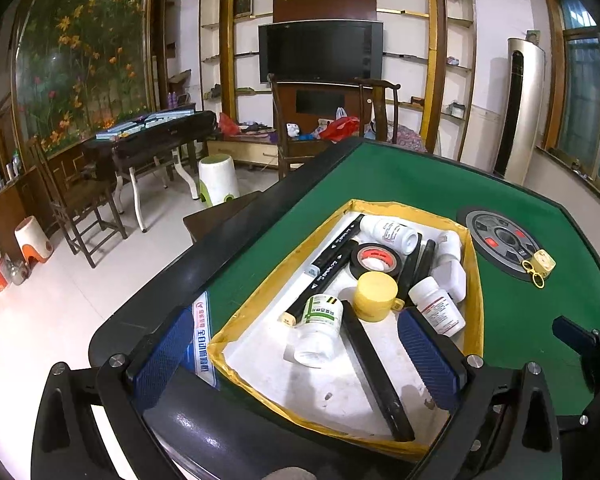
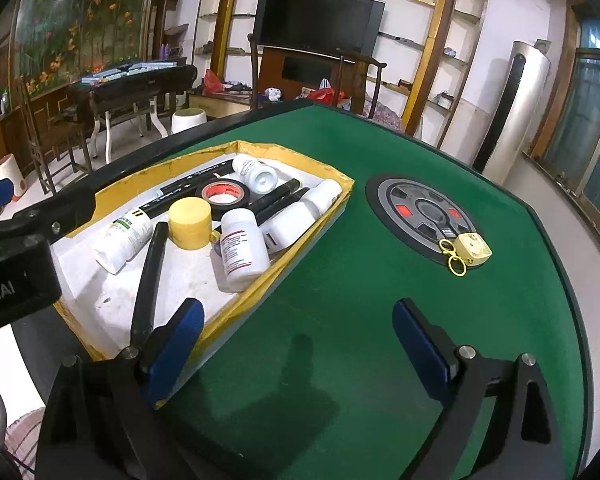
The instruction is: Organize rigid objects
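A yellow-rimmed white tray [image 1: 260, 360] [image 2: 300, 248] sits on the green table. It holds several white bottles [image 1: 320, 330] [image 2: 242, 248], a yellow cap [image 1: 374, 296] [image 2: 190, 222], a black tape roll [image 1: 374, 258] [image 2: 224, 194], black markers [image 1: 332, 268] and a black bar [image 1: 376, 372] [image 2: 150, 276]. A small yellow tape measure [image 1: 540, 266] [image 2: 470, 250] lies on the table's round centre panel. My left gripper [image 1: 296, 364] is open over the tray's near end, empty. My right gripper [image 2: 298, 344] is open and empty above bare felt, right of the tray.
The green felt table [image 2: 360, 300] has a black raised rim [image 1: 204, 264] and a round grey centre panel [image 2: 422, 214]. The right gripper's body [image 1: 588, 352] shows at the left view's right edge. Chairs, stools and another table stand on the floor beyond.
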Demonstrator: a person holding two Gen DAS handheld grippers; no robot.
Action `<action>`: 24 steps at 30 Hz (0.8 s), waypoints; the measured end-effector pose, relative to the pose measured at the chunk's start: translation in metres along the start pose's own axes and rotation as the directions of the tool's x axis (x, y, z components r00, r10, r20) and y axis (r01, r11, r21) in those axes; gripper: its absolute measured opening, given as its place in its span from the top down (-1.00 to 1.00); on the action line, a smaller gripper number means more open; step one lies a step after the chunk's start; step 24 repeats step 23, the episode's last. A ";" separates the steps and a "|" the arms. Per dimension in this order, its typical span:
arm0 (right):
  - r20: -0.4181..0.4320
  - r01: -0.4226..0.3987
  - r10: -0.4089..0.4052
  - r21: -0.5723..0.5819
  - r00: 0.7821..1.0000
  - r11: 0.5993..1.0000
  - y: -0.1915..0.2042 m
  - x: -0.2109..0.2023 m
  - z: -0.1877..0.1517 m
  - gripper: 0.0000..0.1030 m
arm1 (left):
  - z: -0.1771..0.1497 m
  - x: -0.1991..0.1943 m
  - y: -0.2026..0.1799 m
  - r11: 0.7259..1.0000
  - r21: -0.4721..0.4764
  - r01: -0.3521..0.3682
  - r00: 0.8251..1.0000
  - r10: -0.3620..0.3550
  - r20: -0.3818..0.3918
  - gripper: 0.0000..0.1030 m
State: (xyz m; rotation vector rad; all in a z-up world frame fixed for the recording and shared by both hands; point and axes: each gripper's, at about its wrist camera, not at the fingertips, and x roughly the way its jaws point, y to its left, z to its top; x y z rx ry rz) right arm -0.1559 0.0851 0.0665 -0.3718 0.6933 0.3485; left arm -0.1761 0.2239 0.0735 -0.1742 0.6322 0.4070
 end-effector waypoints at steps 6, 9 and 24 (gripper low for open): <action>-0.006 0.007 -0.007 -0.014 1.000 1.000 0.007 0.002 0.003 -0.84 | 0.000 0.006 0.006 1.000 -0.015 0.008 1.000 -0.008 -0.016 -0.99; -0.011 0.007 -0.007 -0.023 1.000 1.000 0.011 0.003 0.003 -0.84 | 0.000 0.008 0.008 1.000 -0.021 0.008 1.000 -0.009 -0.021 -0.99; -0.019 -0.001 0.001 -0.014 1.000 1.000 0.011 0.006 0.002 -0.84 | -0.001 0.010 0.004 1.000 -0.001 -0.008 0.999 0.008 -0.047 -0.99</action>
